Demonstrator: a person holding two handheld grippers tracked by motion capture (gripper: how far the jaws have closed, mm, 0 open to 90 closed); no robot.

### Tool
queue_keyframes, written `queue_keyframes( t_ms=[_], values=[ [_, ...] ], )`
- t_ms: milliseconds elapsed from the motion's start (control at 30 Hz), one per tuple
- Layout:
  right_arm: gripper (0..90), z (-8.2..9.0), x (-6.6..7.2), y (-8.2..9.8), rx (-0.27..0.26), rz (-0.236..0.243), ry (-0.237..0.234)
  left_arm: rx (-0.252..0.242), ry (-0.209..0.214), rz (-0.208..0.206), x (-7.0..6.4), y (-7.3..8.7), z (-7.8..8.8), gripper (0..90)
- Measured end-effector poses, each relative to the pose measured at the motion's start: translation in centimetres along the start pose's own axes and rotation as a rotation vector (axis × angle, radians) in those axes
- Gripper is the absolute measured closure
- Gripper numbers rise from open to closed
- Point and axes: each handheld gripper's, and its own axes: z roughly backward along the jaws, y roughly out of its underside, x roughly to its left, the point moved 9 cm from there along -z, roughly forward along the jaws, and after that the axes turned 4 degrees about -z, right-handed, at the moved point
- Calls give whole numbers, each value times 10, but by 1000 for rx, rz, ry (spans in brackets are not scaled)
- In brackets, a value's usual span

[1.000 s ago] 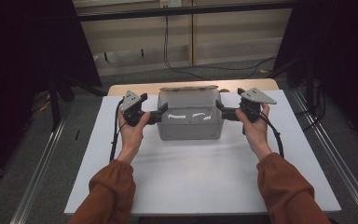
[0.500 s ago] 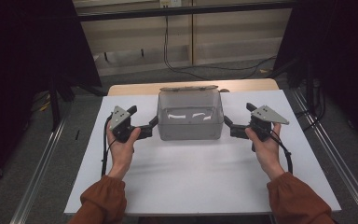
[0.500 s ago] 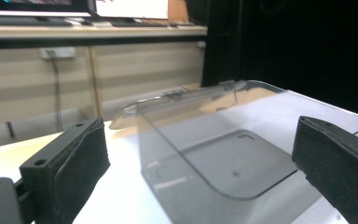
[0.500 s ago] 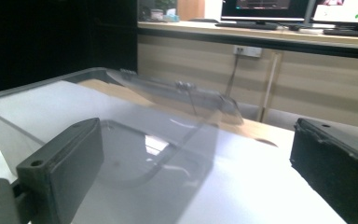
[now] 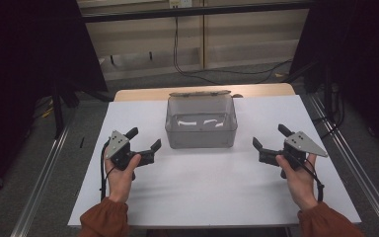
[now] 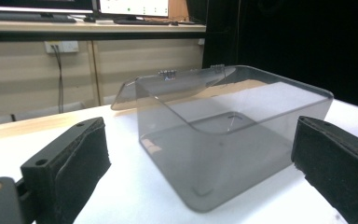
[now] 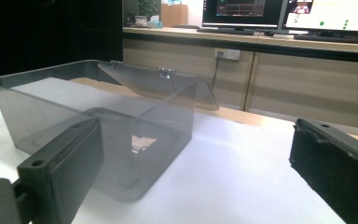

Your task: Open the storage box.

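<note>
high view shows a clear plastic box (image 5: 201,122) standing at the far middle of the white surface (image 5: 212,187), its hinged lid (image 5: 201,93) thrown back behind it, and nothing to be made out inside. the left claw (image 5: 144,145) hangs well to the box's left and the right claw (image 5: 267,139) well to its right, both apart from it, each with its jaws spread wide and holding nothing.

the likeliest slip, judging from this layout, is that the box is light and smooth on a slick surface: if one claw reaches a wall before the other, the box could skate sideways or twist instead of being caught between them. the open lid is another weak point; a push high on the back rim could swing it or tip the box backward. thin clear walls may also bow or pop out of a hard pinch.

both forearms come in low from the near edge, wrists roughly level, palms turned inward, so the two claws point toward each other and slightly forward. in the left gripper view the box (image 6: 233,135) sits between the open jaws, ahead of them; in the right gripper view it (image 7: 98,126) lies off to the left.
</note>
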Motion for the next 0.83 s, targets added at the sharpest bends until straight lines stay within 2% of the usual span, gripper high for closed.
queue_keyframes(
  t_ms=[67,200,433,500,567,667,833],
  values=[
    [22,8,-3,3,-6,-2,13,2,-1,1,-2,5,8,37],
    [20,26,-7,9,-6,-21,31,6,-28,-16,-3,14,26,36],
    [15,52,-12,19,0,-32,57,6,-91,31,5,27,49,36],
    [10,58,-13,22,3,-16,65,6,-114,35,8,30,55,36],
    [9,62,-13,26,10,-1,73,9,-129,57,9,33,59,37],
    [1,66,-12,33,35,25,73,20,-116,64,7,38,63,37],
    [3,65,-11,31,13,11,69,12,-127,61,8,37,64,37]
  ],
)
